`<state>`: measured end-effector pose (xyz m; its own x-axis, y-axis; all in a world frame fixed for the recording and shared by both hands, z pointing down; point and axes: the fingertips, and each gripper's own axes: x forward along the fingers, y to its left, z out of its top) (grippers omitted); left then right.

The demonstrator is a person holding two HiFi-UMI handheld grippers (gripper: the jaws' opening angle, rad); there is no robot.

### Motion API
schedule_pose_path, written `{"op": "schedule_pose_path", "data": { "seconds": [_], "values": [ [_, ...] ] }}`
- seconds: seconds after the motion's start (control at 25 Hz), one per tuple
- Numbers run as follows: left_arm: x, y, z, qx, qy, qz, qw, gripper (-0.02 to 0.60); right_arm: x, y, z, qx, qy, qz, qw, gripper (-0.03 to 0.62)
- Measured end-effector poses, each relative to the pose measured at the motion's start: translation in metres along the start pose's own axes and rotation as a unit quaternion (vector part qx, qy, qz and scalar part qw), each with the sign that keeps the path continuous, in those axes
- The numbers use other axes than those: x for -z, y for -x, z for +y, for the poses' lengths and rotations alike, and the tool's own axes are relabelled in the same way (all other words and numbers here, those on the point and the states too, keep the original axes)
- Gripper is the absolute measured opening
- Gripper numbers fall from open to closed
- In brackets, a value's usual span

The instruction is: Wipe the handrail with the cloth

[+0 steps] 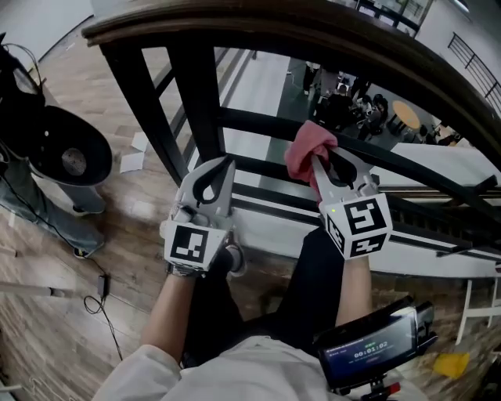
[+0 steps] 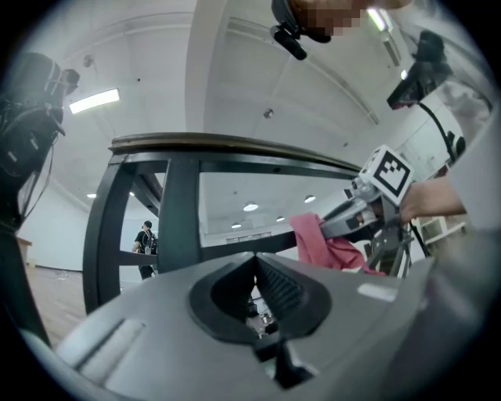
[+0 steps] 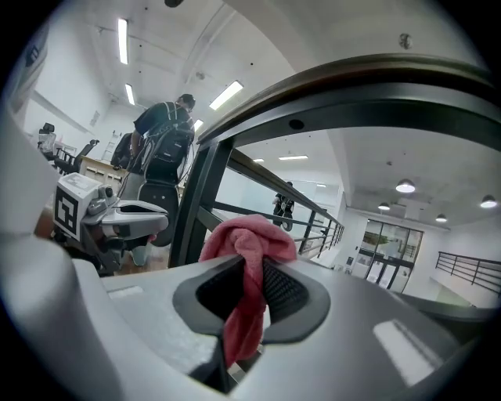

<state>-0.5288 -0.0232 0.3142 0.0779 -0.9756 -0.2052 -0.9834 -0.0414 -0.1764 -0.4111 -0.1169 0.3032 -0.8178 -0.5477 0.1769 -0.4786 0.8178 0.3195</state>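
The dark wooden handrail (image 1: 258, 23) curves across the top of the head view on black metal posts (image 1: 205, 102); it also arches overhead in the left gripper view (image 2: 227, 142) and the right gripper view (image 3: 368, 74). My right gripper (image 1: 315, 157) is shut on a pink cloth (image 1: 307, 150), held below the rail, bunched above the jaws (image 3: 249, 235). My left gripper (image 1: 227, 163) is shut with nothing in it, its tips next to a post, well below the rail. The cloth (image 2: 325, 244) shows to its right.
A black round-based stand (image 1: 66, 153) and cables (image 1: 94, 294) are on the wood floor at left. Papers (image 1: 131, 160) lie by the railing. A device with a screen (image 1: 376, 345) sits at lower right. A person with a backpack (image 3: 160, 149) stands behind.
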Motion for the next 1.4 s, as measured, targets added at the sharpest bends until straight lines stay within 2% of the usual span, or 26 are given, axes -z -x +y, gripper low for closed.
{"op": "schedule_pose_path", "data": {
  "seconds": [0.28, 0.44, 0.56, 0.88, 1.0, 1.12, 1.24, 1.4],
  "values": [
    [0.005, -0.032, -0.048, 0.044, -0.026, 0.007, 0.9987, 0.006, 0.014, 0.044, -0.032, 0.025, -0.009, -0.02, 0.999, 0.061],
    [0.005, -0.04, -0.054, 0.041, 0.012, 0.006, 0.9991, 0.006, 0.022, 0.068, -0.049, 0.051, -0.014, -0.031, 0.998, 0.061],
    [0.011, -0.04, -0.051, 0.035, 0.036, 0.016, 0.9986, 0.006, 0.025, 0.075, -0.05, 0.053, -0.011, -0.034, 0.998, 0.061],
    [0.029, -0.027, -0.032, 0.038, 0.047, 0.02, 0.998, 0.006, 0.037, 0.086, -0.055, 0.09, -0.018, -0.042, 0.995, 0.061],
    [0.018, -0.028, -0.047, 0.059, 0.036, 0.02, 0.9974, 0.006, 0.037, 0.097, -0.063, 0.1, -0.026, -0.053, 0.993, 0.061],
    [0.015, -0.032, -0.066, 0.076, 0.014, 0.038, 0.9963, 0.006, 0.042, 0.102, -0.067, 0.099, -0.031, -0.057, 0.993, 0.061],
    [0.016, -0.036, -0.063, 0.061, 0.009, 0.043, 0.9972, 0.006, 0.047, 0.106, -0.07, 0.094, -0.036, -0.058, 0.993, 0.061],
    [0.02, -0.032, -0.049, 0.025, 0.03, 0.031, 0.9987, 0.007, 0.052, 0.11, -0.073, 0.09, -0.037, -0.06, 0.993, 0.061]
  ]
}}
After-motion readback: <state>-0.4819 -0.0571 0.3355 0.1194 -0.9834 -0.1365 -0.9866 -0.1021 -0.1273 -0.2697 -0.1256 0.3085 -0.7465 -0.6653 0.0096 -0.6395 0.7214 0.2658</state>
